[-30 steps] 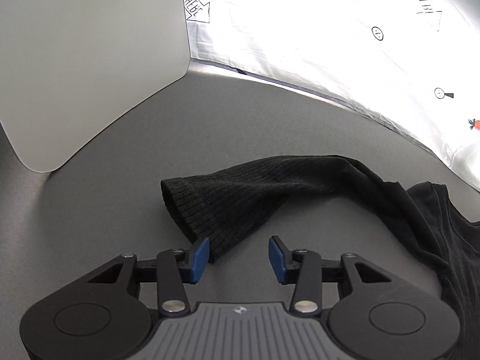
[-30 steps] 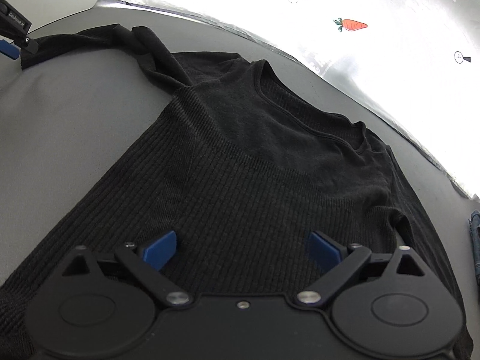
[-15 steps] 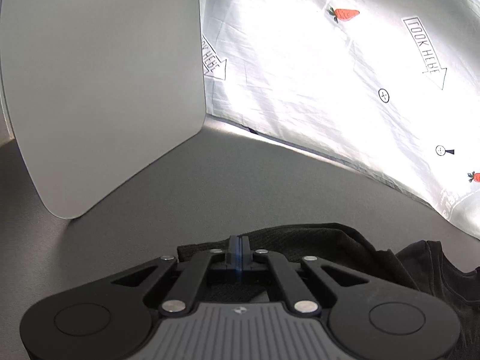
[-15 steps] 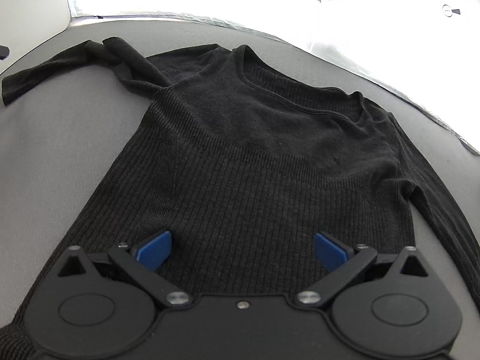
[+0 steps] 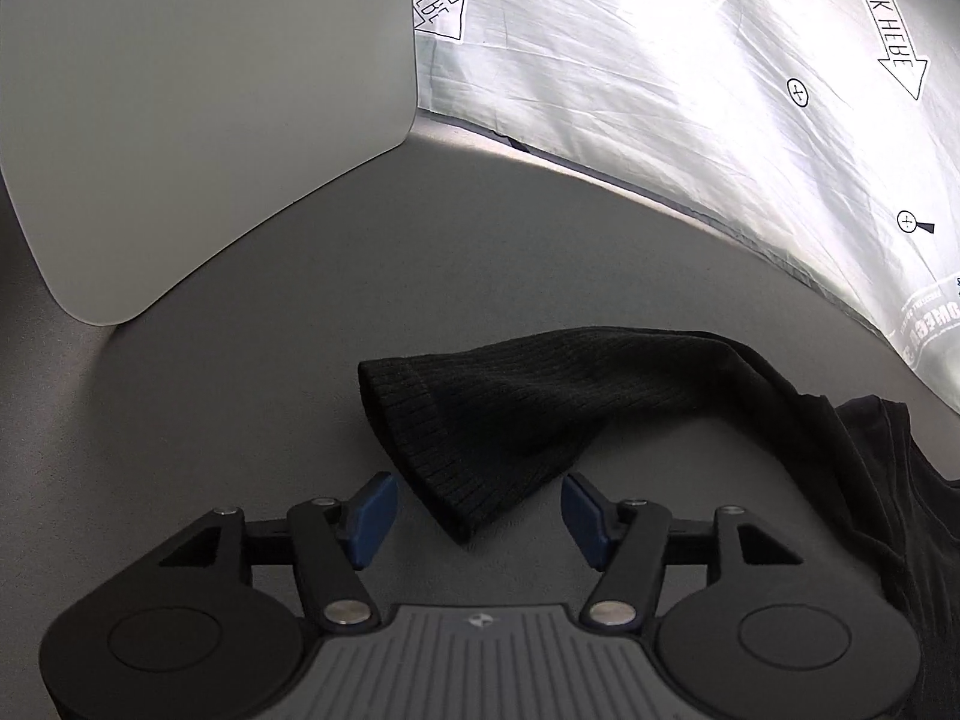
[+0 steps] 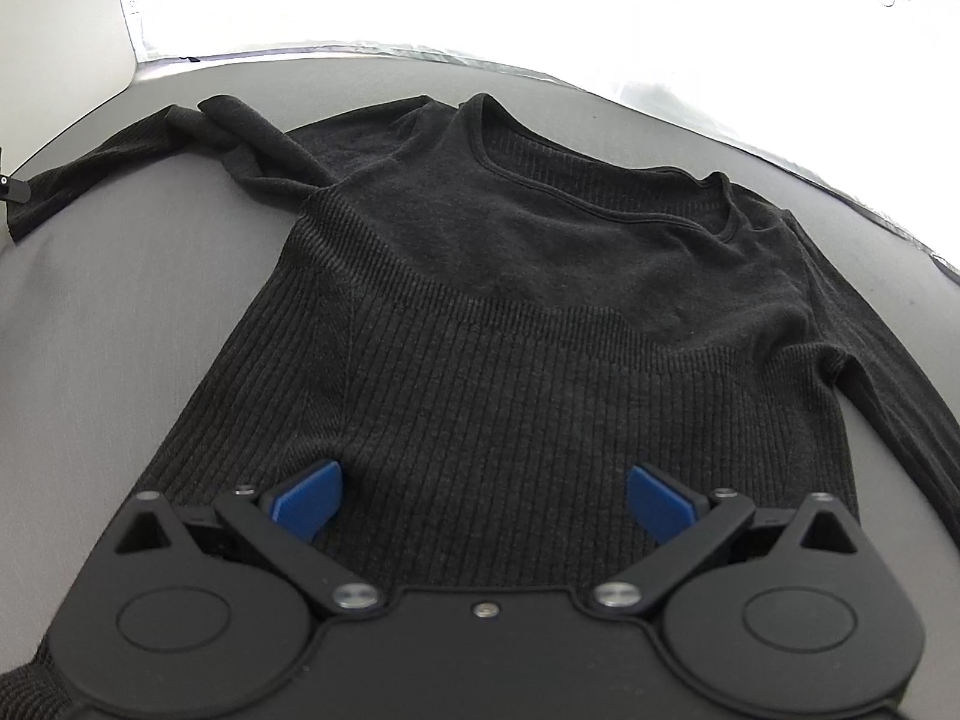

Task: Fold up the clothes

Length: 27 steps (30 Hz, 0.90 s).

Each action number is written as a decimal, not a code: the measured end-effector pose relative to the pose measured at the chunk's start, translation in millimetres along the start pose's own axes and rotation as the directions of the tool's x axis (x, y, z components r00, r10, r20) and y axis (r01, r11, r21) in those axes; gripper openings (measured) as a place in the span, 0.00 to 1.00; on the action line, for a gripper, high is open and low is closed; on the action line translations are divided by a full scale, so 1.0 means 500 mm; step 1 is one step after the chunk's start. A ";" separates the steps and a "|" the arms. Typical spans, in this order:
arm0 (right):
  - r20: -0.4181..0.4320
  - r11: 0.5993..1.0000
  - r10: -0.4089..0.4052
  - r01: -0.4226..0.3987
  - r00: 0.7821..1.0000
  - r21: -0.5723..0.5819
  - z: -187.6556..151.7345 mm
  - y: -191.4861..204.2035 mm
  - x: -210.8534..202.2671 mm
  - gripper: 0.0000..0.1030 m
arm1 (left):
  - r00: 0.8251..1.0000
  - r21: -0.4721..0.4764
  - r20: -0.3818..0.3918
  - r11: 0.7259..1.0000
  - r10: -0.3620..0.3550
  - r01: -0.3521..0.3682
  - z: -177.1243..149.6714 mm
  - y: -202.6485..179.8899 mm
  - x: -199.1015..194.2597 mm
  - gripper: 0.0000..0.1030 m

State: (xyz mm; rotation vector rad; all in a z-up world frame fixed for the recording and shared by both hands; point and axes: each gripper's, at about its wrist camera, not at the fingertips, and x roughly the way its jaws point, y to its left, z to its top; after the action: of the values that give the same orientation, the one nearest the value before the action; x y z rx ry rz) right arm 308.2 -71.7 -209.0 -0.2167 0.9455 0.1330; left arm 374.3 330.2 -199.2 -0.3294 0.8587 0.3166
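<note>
A black ribbed long-sleeve sweater [image 6: 510,324] lies flat on the grey table, neckline at the far side. Its left sleeve [image 5: 516,408] stretches out to the left and is twisted near the shoulder. In the left wrist view my left gripper [image 5: 477,516] is open, with the sleeve's cuff lying between and just ahead of its blue fingertips, not gripped. My right gripper [image 6: 483,495] is open wide and hovers over the sweater's lower body near the hem, holding nothing.
A white upright panel [image 5: 198,120] stands at the table's left far corner. A bright white printed sheet [image 5: 720,90] with arrows and carrots runs along the back. Grey table surface [image 5: 300,396] lies left of the sleeve.
My left gripper was shut at the cuff half a second ago and has now opened, leaving the cuff on the table. The right gripper stayed open and shifted slightly over the sweater.
</note>
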 end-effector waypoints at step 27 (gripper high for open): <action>-0.002 0.999 0.006 -0.006 1.000 0.047 -0.003 -0.013 0.001 1.00 | 0.975 0.019 -0.044 0.976 0.220 -0.219 -0.108 0.108 -0.204 0.32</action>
State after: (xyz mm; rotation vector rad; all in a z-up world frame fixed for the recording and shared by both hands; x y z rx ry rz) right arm 308.8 -78.4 -209.7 -0.1706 0.9503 0.1161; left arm 253.6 342.8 -161.3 -0.2295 0.9443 0.5098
